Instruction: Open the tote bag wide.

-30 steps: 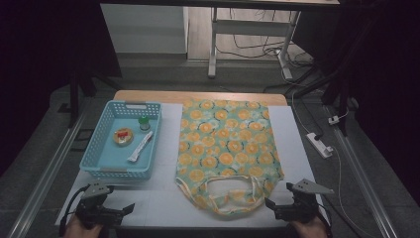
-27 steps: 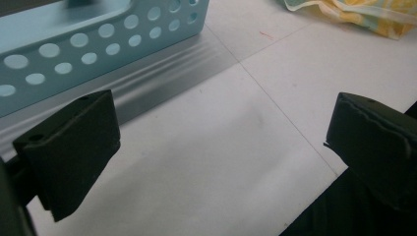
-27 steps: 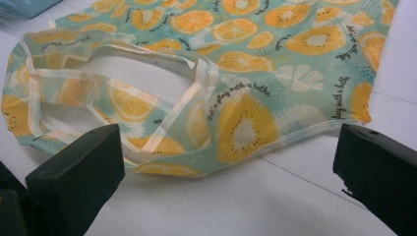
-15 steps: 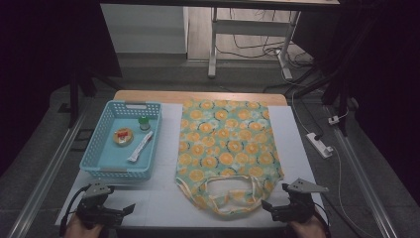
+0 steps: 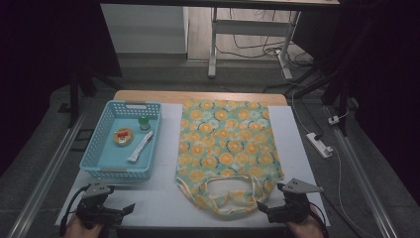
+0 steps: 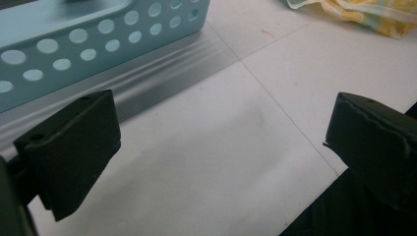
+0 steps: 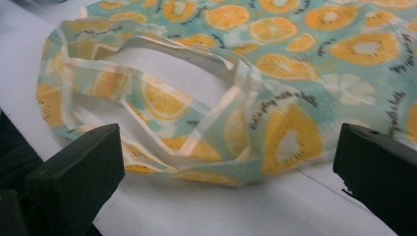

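so the fruit-print bag (image 5: 225, 148) lies flat on the white table (image 5: 163, 198), its length running away from the person, with its handles (image 5: 230, 191) at the near end. in the right gripper view the handles (image 7: 162, 98) sit bunched and slightly raised, one looped over the other, with bare table showing through the loop.

the right gripper (image 5: 270, 214) is low at the near right edge of the table, just beside the bag's near right corner. its jaws are spread wide, and in the right gripper view they frame the handle end of the bag without touching it; nothing is between them but cloth lying on the table ahead.

the left gripper (image 5: 126, 209) rests at the near left corner of the table, pointing toward the middle. its jaws are spread wide too, with only white tabletop (image 6: 216, 147) between them. in the left gripper view the near wall of the blue basket (image 6: 98, 39) is close ahead, and a bit of the bag (image 6: 364, 14) shows at the far right.

the blue basket (image 5: 91, 163) stands to the left of the bag, near it but apart. inside it lie a round yellow and red thing (image 5: 123, 136), a small green-capped bottle (image 5: 143, 122) and a white tube (image 5: 140, 147) lying slantwise.
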Available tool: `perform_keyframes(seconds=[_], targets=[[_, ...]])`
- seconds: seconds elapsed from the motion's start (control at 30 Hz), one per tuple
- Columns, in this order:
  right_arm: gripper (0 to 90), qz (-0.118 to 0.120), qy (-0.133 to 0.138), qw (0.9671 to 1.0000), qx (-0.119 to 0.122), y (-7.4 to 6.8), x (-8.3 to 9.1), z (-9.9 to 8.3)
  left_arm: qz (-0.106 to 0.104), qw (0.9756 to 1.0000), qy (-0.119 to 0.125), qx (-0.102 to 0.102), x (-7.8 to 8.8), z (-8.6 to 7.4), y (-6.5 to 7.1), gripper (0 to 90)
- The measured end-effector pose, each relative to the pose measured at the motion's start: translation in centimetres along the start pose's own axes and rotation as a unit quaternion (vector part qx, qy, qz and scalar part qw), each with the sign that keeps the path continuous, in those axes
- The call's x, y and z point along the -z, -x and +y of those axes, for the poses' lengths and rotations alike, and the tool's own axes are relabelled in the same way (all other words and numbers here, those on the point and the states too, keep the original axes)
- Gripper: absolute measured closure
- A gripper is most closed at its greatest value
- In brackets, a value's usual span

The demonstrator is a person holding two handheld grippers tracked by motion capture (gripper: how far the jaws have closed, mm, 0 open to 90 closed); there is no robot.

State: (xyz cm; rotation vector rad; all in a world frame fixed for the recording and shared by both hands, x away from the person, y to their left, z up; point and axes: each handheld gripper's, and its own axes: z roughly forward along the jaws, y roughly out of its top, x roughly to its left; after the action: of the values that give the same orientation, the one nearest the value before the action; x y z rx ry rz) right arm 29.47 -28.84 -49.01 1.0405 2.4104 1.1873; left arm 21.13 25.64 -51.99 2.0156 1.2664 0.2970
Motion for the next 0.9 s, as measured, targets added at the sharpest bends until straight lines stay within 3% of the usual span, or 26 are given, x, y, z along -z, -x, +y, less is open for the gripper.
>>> perform_keyframes(seconds=[0.23, 0.43, 0.9], targets=[[0.0, 0.000, -0.016, 0.9996, 0.024, -1.0, -0.5, 0.4, 0.000, 1.0000, 0.000, 0.002, 0.0, 0.0, 0.0, 0.0], [0.0, 0.010, -0.022, 0.9993, 0.027, -1.8, -1.1, 0.8, -0.001, 1.0000, 0.000, 0.003, -0.1, 0.0, -0.1, 0.1], [0.0, 0.058, -0.041, 0.9958, 0.057, -4.6, -2.7, 1.7, -0.001, 1.0000, -0.002, 0.005, -0.1, 0.0, -0.1, 0.1]])
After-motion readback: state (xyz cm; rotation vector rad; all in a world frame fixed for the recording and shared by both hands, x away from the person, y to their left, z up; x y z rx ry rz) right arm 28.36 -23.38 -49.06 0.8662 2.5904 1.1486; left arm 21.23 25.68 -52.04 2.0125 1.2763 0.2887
